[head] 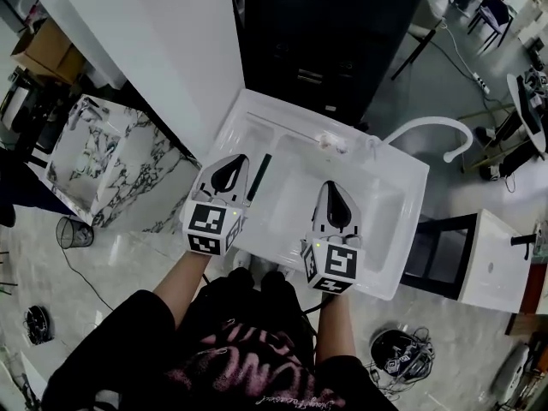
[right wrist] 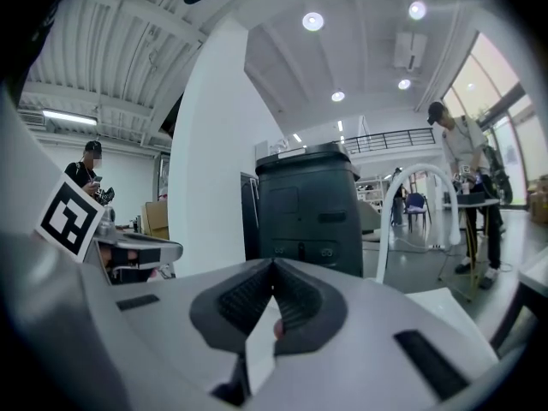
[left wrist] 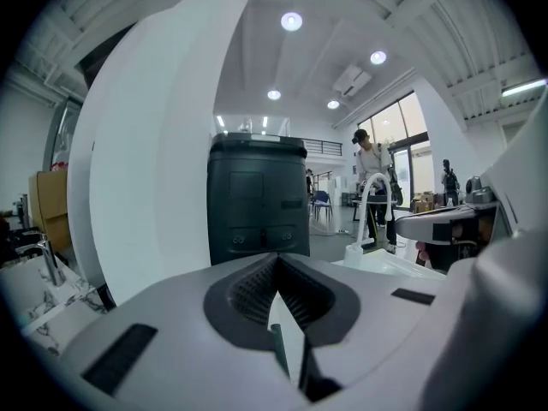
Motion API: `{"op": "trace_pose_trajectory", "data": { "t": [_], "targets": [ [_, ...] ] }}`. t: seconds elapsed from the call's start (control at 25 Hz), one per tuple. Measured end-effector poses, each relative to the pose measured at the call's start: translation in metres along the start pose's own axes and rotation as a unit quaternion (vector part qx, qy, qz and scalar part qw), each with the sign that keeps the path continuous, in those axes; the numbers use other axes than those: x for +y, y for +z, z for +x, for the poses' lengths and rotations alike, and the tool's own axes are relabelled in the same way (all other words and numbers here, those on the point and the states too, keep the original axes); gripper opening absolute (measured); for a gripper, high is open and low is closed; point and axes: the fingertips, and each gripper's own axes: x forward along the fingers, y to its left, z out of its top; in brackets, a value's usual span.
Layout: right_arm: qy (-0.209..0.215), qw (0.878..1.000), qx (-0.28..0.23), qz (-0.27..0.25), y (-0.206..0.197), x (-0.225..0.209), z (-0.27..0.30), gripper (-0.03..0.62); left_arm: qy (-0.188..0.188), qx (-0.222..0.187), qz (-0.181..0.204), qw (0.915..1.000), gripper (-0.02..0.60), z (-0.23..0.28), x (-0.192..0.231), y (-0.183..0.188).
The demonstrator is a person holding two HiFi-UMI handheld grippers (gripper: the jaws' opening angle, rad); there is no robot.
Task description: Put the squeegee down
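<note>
Left hand-held gripper (head: pixel 231 166) (left wrist: pixel 276 260): jaws fully together, tips meeting, nothing gripped. Right hand-held gripper (head: pixel 333 190) (right wrist: pixel 274 265): jaws likewise together at the tips, nothing gripped. Both hang above the near half of the white sink (head: pixel 402 187), well apart from each other, and point away from the person at a black cabinet (head: pixel 325 32). The squeegee (head: pixel 259 176) lies loose in the sink as a dark narrow bar along the left edge of the basin. In the head view it sits just to the right of the left gripper, free of both sets of jaws. A thin dark green strip (left wrist: pixel 278 349) shows below the left gripper's closed jaws in the left gripper view. Clearances: a white pillar (head: pixel 163 41) stands close along the sink's left edge, and the cabinet closes off the far edge. A white tap (head: pixel 432 127) arches over the far right corner. The basin between the two grippers is open. A marble-topped table (head: pixel 94 152) stands left of the pillar, and a black chair (head: pixel 441 247) is just beside the sink's right edge.
</note>
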Motion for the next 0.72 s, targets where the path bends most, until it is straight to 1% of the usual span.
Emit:
{"op": "trace_pose_trajectory", "data": {
  "t": [0.44,0.72],
  "targets": [
    [-0.013,0.999,-0.040,-0.021,0.042,-0.009,-0.003,0.020,-0.004,-0.043,0.002,0.9991,0.011,0.001,-0.003,0.044],
    [-0.021,0.997,-0.060,-0.031,0.059,-0.009,-0.012,0.020,-0.015,-0.062,0.003,0.9979,0.011,-0.004,-0.010,0.062]
  ]
}}
